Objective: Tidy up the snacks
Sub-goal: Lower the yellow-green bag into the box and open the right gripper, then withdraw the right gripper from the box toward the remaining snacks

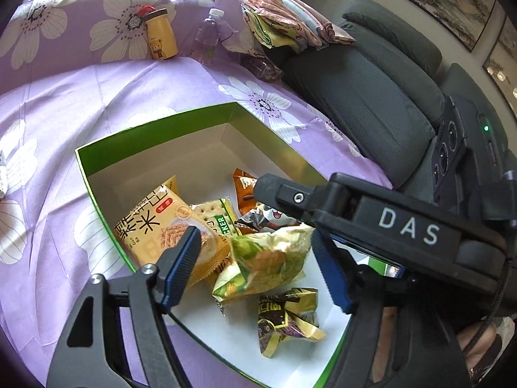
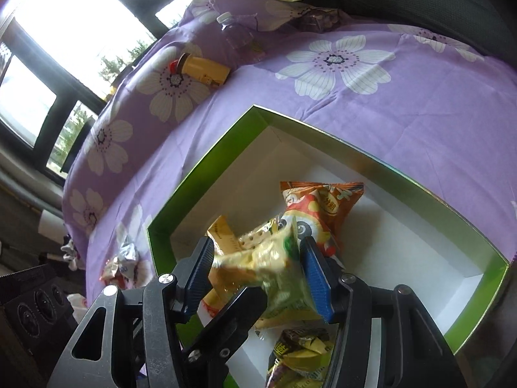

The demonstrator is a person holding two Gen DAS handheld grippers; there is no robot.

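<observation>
A green box [image 1: 97,187] with a white inside sits on the purple flowered cloth and holds several snack packets. My left gripper [image 1: 255,265] hangs open over the box, its blue pads either side of a green-gold packet [image 1: 265,262]. My right gripper [image 2: 258,274] is over the same box [image 2: 200,177] and stands around that green-gold packet [image 2: 274,271], which looks blurred between its pads. The right gripper's body also shows in the left wrist view [image 1: 371,213]. An orange packet [image 2: 323,207], a yellow rice-cracker packet [image 1: 155,223] and a dark gold packet [image 1: 284,317] lie in the box.
A yellow bear bottle [image 1: 160,34] and a clear water bottle [image 1: 206,37] lean on the flowered pillow at the back. Folded cloths [image 1: 287,19] and a grey armchair [image 1: 371,97] are to the right. More packets [image 2: 122,262] lie on the cloth left of the box.
</observation>
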